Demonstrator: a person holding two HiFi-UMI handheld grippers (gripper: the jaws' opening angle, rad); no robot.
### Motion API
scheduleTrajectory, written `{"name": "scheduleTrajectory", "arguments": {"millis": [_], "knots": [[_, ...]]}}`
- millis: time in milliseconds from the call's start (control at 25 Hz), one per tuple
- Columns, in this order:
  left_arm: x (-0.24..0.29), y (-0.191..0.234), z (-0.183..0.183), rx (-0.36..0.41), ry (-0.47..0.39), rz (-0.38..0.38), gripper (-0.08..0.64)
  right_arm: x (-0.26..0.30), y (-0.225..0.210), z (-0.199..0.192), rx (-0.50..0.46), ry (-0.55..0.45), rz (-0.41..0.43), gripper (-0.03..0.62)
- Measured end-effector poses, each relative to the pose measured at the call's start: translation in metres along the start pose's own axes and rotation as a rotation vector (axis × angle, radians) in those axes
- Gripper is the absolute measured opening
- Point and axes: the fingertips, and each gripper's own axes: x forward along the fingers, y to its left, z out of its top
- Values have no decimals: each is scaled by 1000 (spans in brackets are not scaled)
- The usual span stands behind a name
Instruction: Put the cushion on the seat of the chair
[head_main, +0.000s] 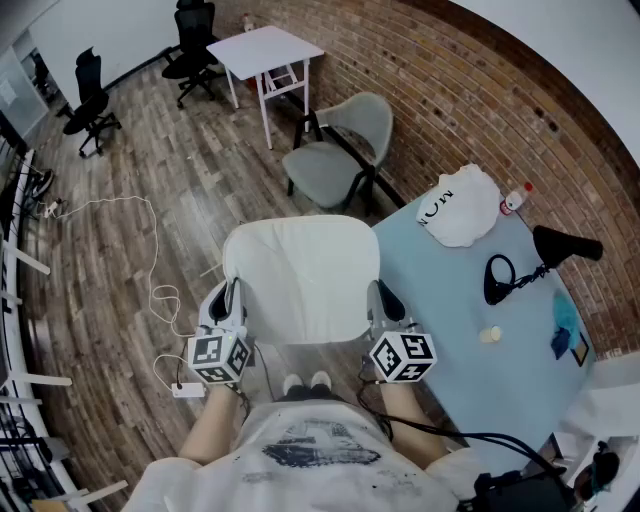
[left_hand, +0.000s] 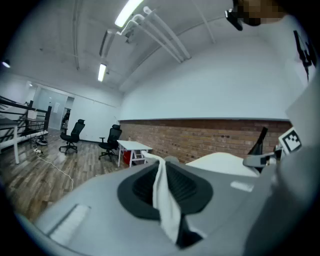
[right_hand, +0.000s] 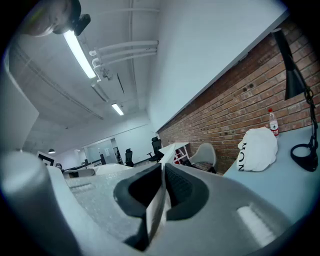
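Note:
A white square cushion (head_main: 300, 278) hangs flat in front of me, above the wooden floor. My left gripper (head_main: 228, 300) is shut on its left edge, and that edge shows as white cloth (left_hand: 165, 197) pinched between the dark pads. My right gripper (head_main: 383, 302) is shut on the right edge, where a thin white fold (right_hand: 156, 207) stands between the pads. The grey chair (head_main: 345, 150) stands further off by the brick wall, its seat (head_main: 322, 163) bare. In the right gripper view the chair (right_hand: 206, 154) is small and distant.
A pale blue table (head_main: 470, 310) runs along my right, carrying a white bag (head_main: 462, 206), a bottle (head_main: 517, 198) and a black desk lamp (head_main: 530, 262). A white table (head_main: 265, 50) and black office chairs (head_main: 192, 50) stand beyond. A white cable (head_main: 150, 260) trails on the floor at left.

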Motion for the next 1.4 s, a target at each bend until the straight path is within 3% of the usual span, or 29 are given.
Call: {"name": "scheduleTrajectory", "arguments": {"millis": [440, 760, 1000, 1400], "knots": [[20, 0, 0, 5, -8, 1, 23, 15, -18, -3, 21, 5, 1, 20], [67, 22, 4, 1, -9, -9, 23, 63, -25, -1, 25, 13, -4, 20], [148, 62, 15, 10, -15, -61, 23, 141, -31, 3, 20, -4, -49, 20], [329, 187, 43, 2, 47, -162, 23, 335, -17, 7, 44, 9, -166, 20]]}}
